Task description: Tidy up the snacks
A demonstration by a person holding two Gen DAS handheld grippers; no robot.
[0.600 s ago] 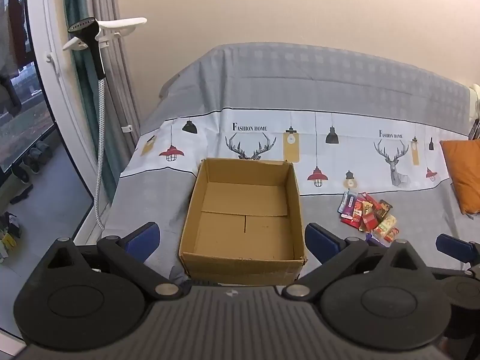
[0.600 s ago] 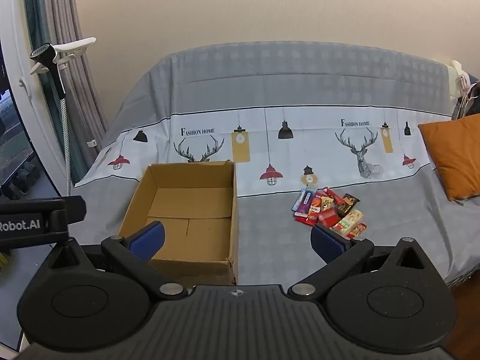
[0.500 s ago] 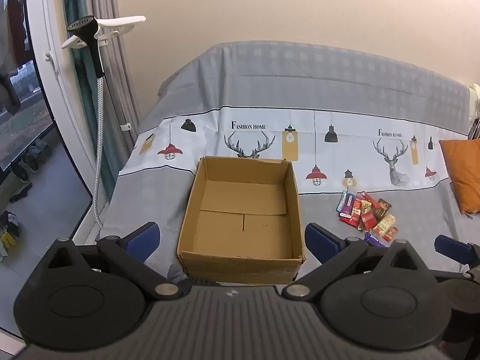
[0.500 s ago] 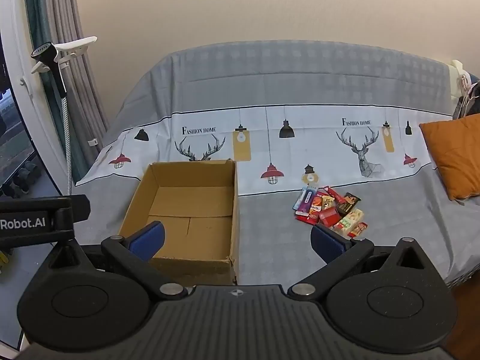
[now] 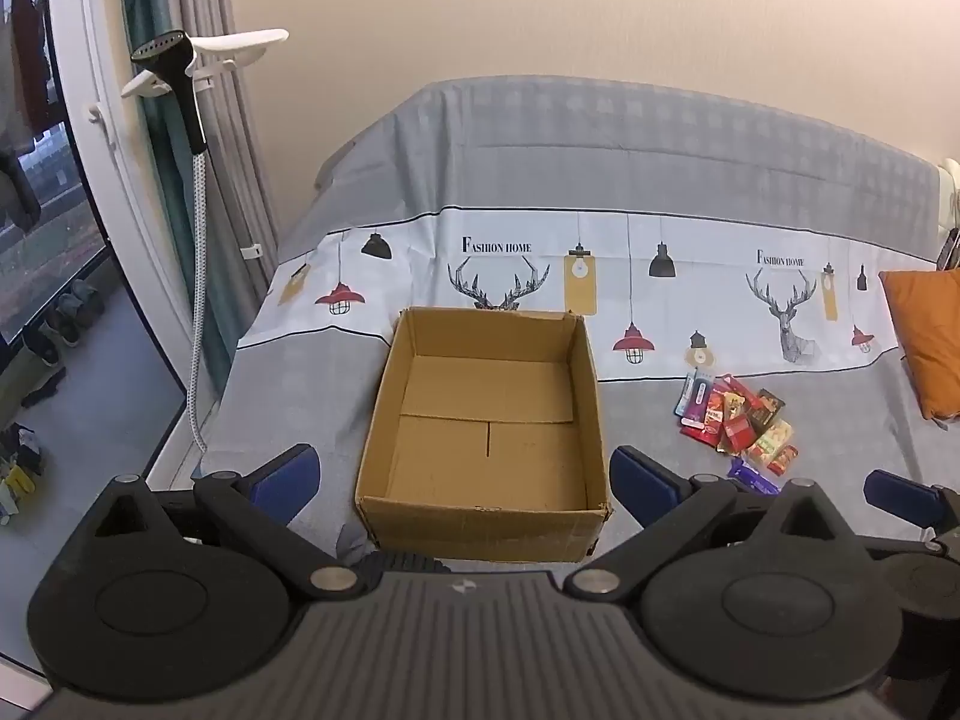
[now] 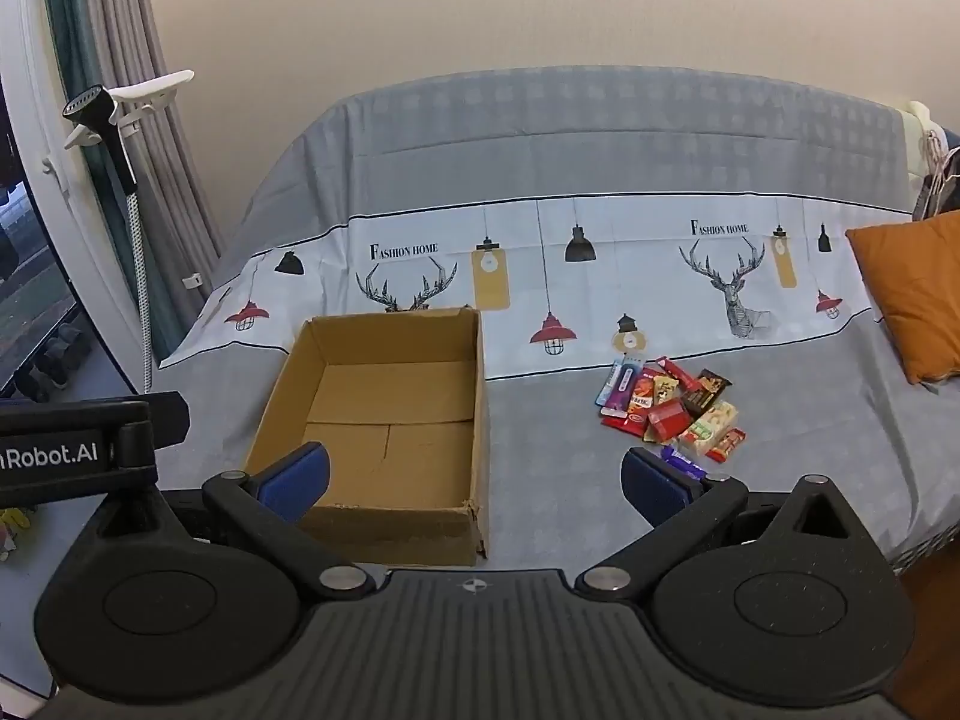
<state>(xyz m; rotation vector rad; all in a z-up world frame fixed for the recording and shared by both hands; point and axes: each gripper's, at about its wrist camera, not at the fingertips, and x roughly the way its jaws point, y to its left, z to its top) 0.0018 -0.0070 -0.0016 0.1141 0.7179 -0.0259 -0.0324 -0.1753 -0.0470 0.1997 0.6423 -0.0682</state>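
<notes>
Beige wall behind a bed under a grey sheet with one white printed band: two deer heads, two "Fashion Home" prints, hanging lamps. One open cardboard box sits on the sheet, nothing inside it in either view. One snack pile lies on the sheet to the box's right, apart from it; roughly ten small packets, mostly red, exact count unclear because they overlap. One purple packet sits at the pile's near edge, just beyond the right gripper's right finger. One orange cushion at the bed's right side, well apart from the snacks. One steamer head on a white hanger by the curtains at left. Left gripper: jaws wide apart, holding nothing, box front wall showing between the blue pads. Right gripper: jaws also spread, holding nothing, box's near right corner between them. Left view only: a blue pad of the other gripper at far right, shoes on the floor outside the glass. Right view only: the left unit's black body with ".AI" lettering at left edge, a bag hanging at the bed's far right corner, more of the cushion.
</notes>
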